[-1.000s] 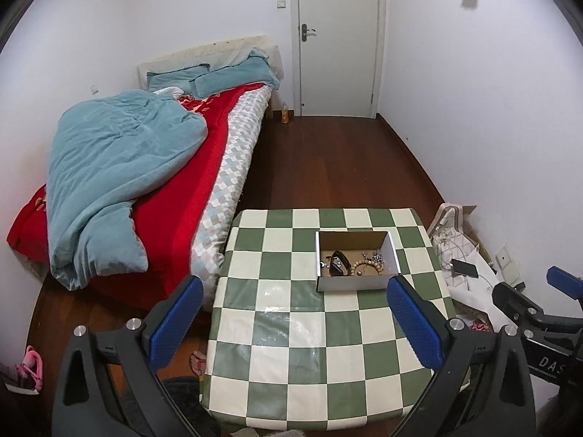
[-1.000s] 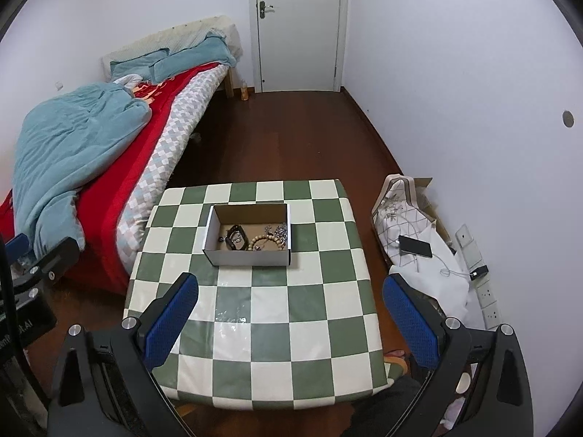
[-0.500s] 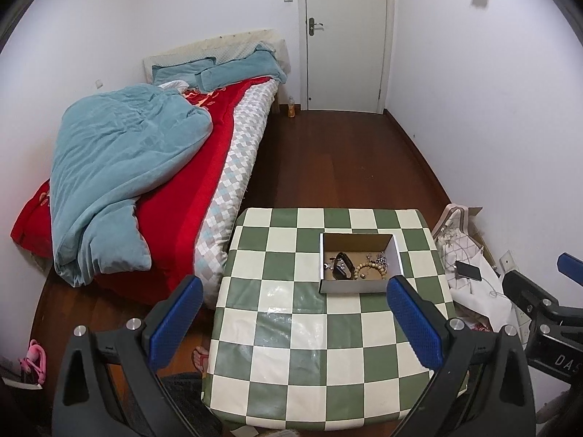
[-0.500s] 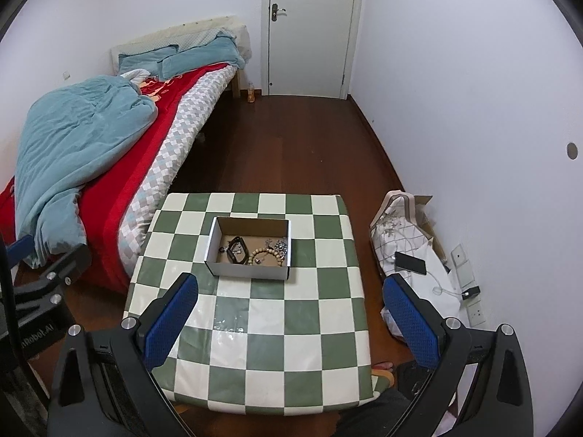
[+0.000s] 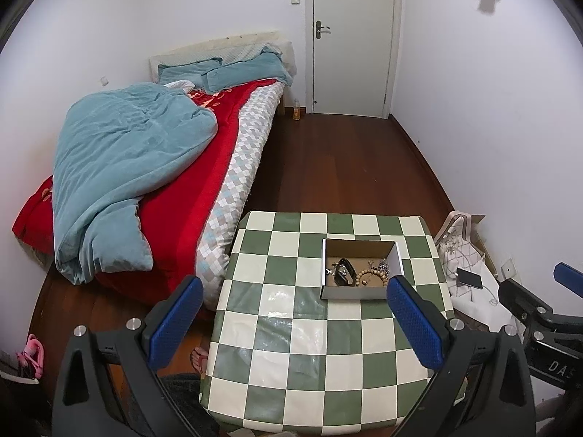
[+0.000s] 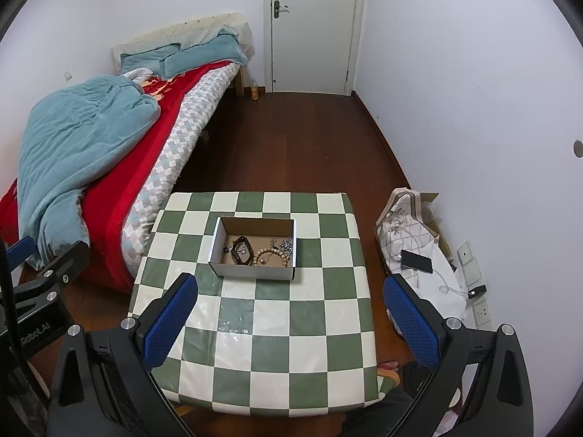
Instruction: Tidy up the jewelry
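A small cardboard box (image 5: 359, 293) (image 6: 251, 269) stands on the green-and-white checkered table (image 5: 291, 346) (image 6: 277, 327). Inside it lie a black watch (image 5: 344, 272) (image 6: 243, 250), a wooden bead bracelet (image 5: 371, 276) (image 6: 269, 256) and a silvery chain piece (image 5: 383, 264) (image 6: 286, 244). My left gripper (image 5: 295, 322) hangs open high above the table's near half, nothing between its blue pads. The right gripper (image 6: 289, 318) is likewise open and empty, well above and short of the box. Each gripper shows at the edge of the other's view.
A bed (image 5: 204, 167) with a red sheet and a teal duvet runs along the table's left side. A white bag (image 6: 411, 240) with a phone (image 6: 417, 260) on it lies on the floor to the right, by wall sockets. Dark wood floor leads to a closed door (image 5: 351, 36).
Both grippers have risen and pulled back from the table, so the table and box look smaller and lower in each view. Both stay open and the box's contents are unmoved.
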Tool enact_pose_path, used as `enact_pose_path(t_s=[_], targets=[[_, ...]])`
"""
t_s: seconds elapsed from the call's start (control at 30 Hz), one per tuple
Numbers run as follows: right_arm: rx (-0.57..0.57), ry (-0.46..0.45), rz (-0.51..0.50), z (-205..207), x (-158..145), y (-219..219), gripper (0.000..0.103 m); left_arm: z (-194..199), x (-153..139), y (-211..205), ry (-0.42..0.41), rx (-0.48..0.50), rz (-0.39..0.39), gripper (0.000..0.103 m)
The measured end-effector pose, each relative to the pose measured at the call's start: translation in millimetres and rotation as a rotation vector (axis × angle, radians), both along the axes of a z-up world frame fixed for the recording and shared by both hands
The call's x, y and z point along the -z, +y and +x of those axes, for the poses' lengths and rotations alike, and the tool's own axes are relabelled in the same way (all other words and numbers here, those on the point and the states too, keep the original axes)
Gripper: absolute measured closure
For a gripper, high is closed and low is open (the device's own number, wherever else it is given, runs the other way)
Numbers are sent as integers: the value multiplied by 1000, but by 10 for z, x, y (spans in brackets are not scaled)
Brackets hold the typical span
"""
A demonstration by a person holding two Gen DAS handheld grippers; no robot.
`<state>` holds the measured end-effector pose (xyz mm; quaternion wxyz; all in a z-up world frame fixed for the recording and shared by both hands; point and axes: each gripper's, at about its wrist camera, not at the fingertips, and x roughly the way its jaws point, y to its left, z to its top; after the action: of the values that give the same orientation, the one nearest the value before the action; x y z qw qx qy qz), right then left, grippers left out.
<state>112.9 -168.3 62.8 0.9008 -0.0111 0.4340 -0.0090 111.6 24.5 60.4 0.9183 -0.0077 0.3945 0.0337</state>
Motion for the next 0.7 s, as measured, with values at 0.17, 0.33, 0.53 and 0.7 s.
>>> enact_pose_path(t_s=[0.17, 0.33, 0.53, 0.7], targets=[[-1, 0, 1, 3, -10, 0, 0, 2, -2, 3, 0, 0, 1, 0], [-2, -2, 2, 4, -15, 1, 0, 6, -5, -3, -1, 0, 4, 0], [-2, -3, 6, -9, -35, 7, 0, -69, 11, -7, -10, 2, 7, 0], [0, -5, 12, -28, -52, -2, 0, -139, 9, -60, -16, 13, 9, 0]])
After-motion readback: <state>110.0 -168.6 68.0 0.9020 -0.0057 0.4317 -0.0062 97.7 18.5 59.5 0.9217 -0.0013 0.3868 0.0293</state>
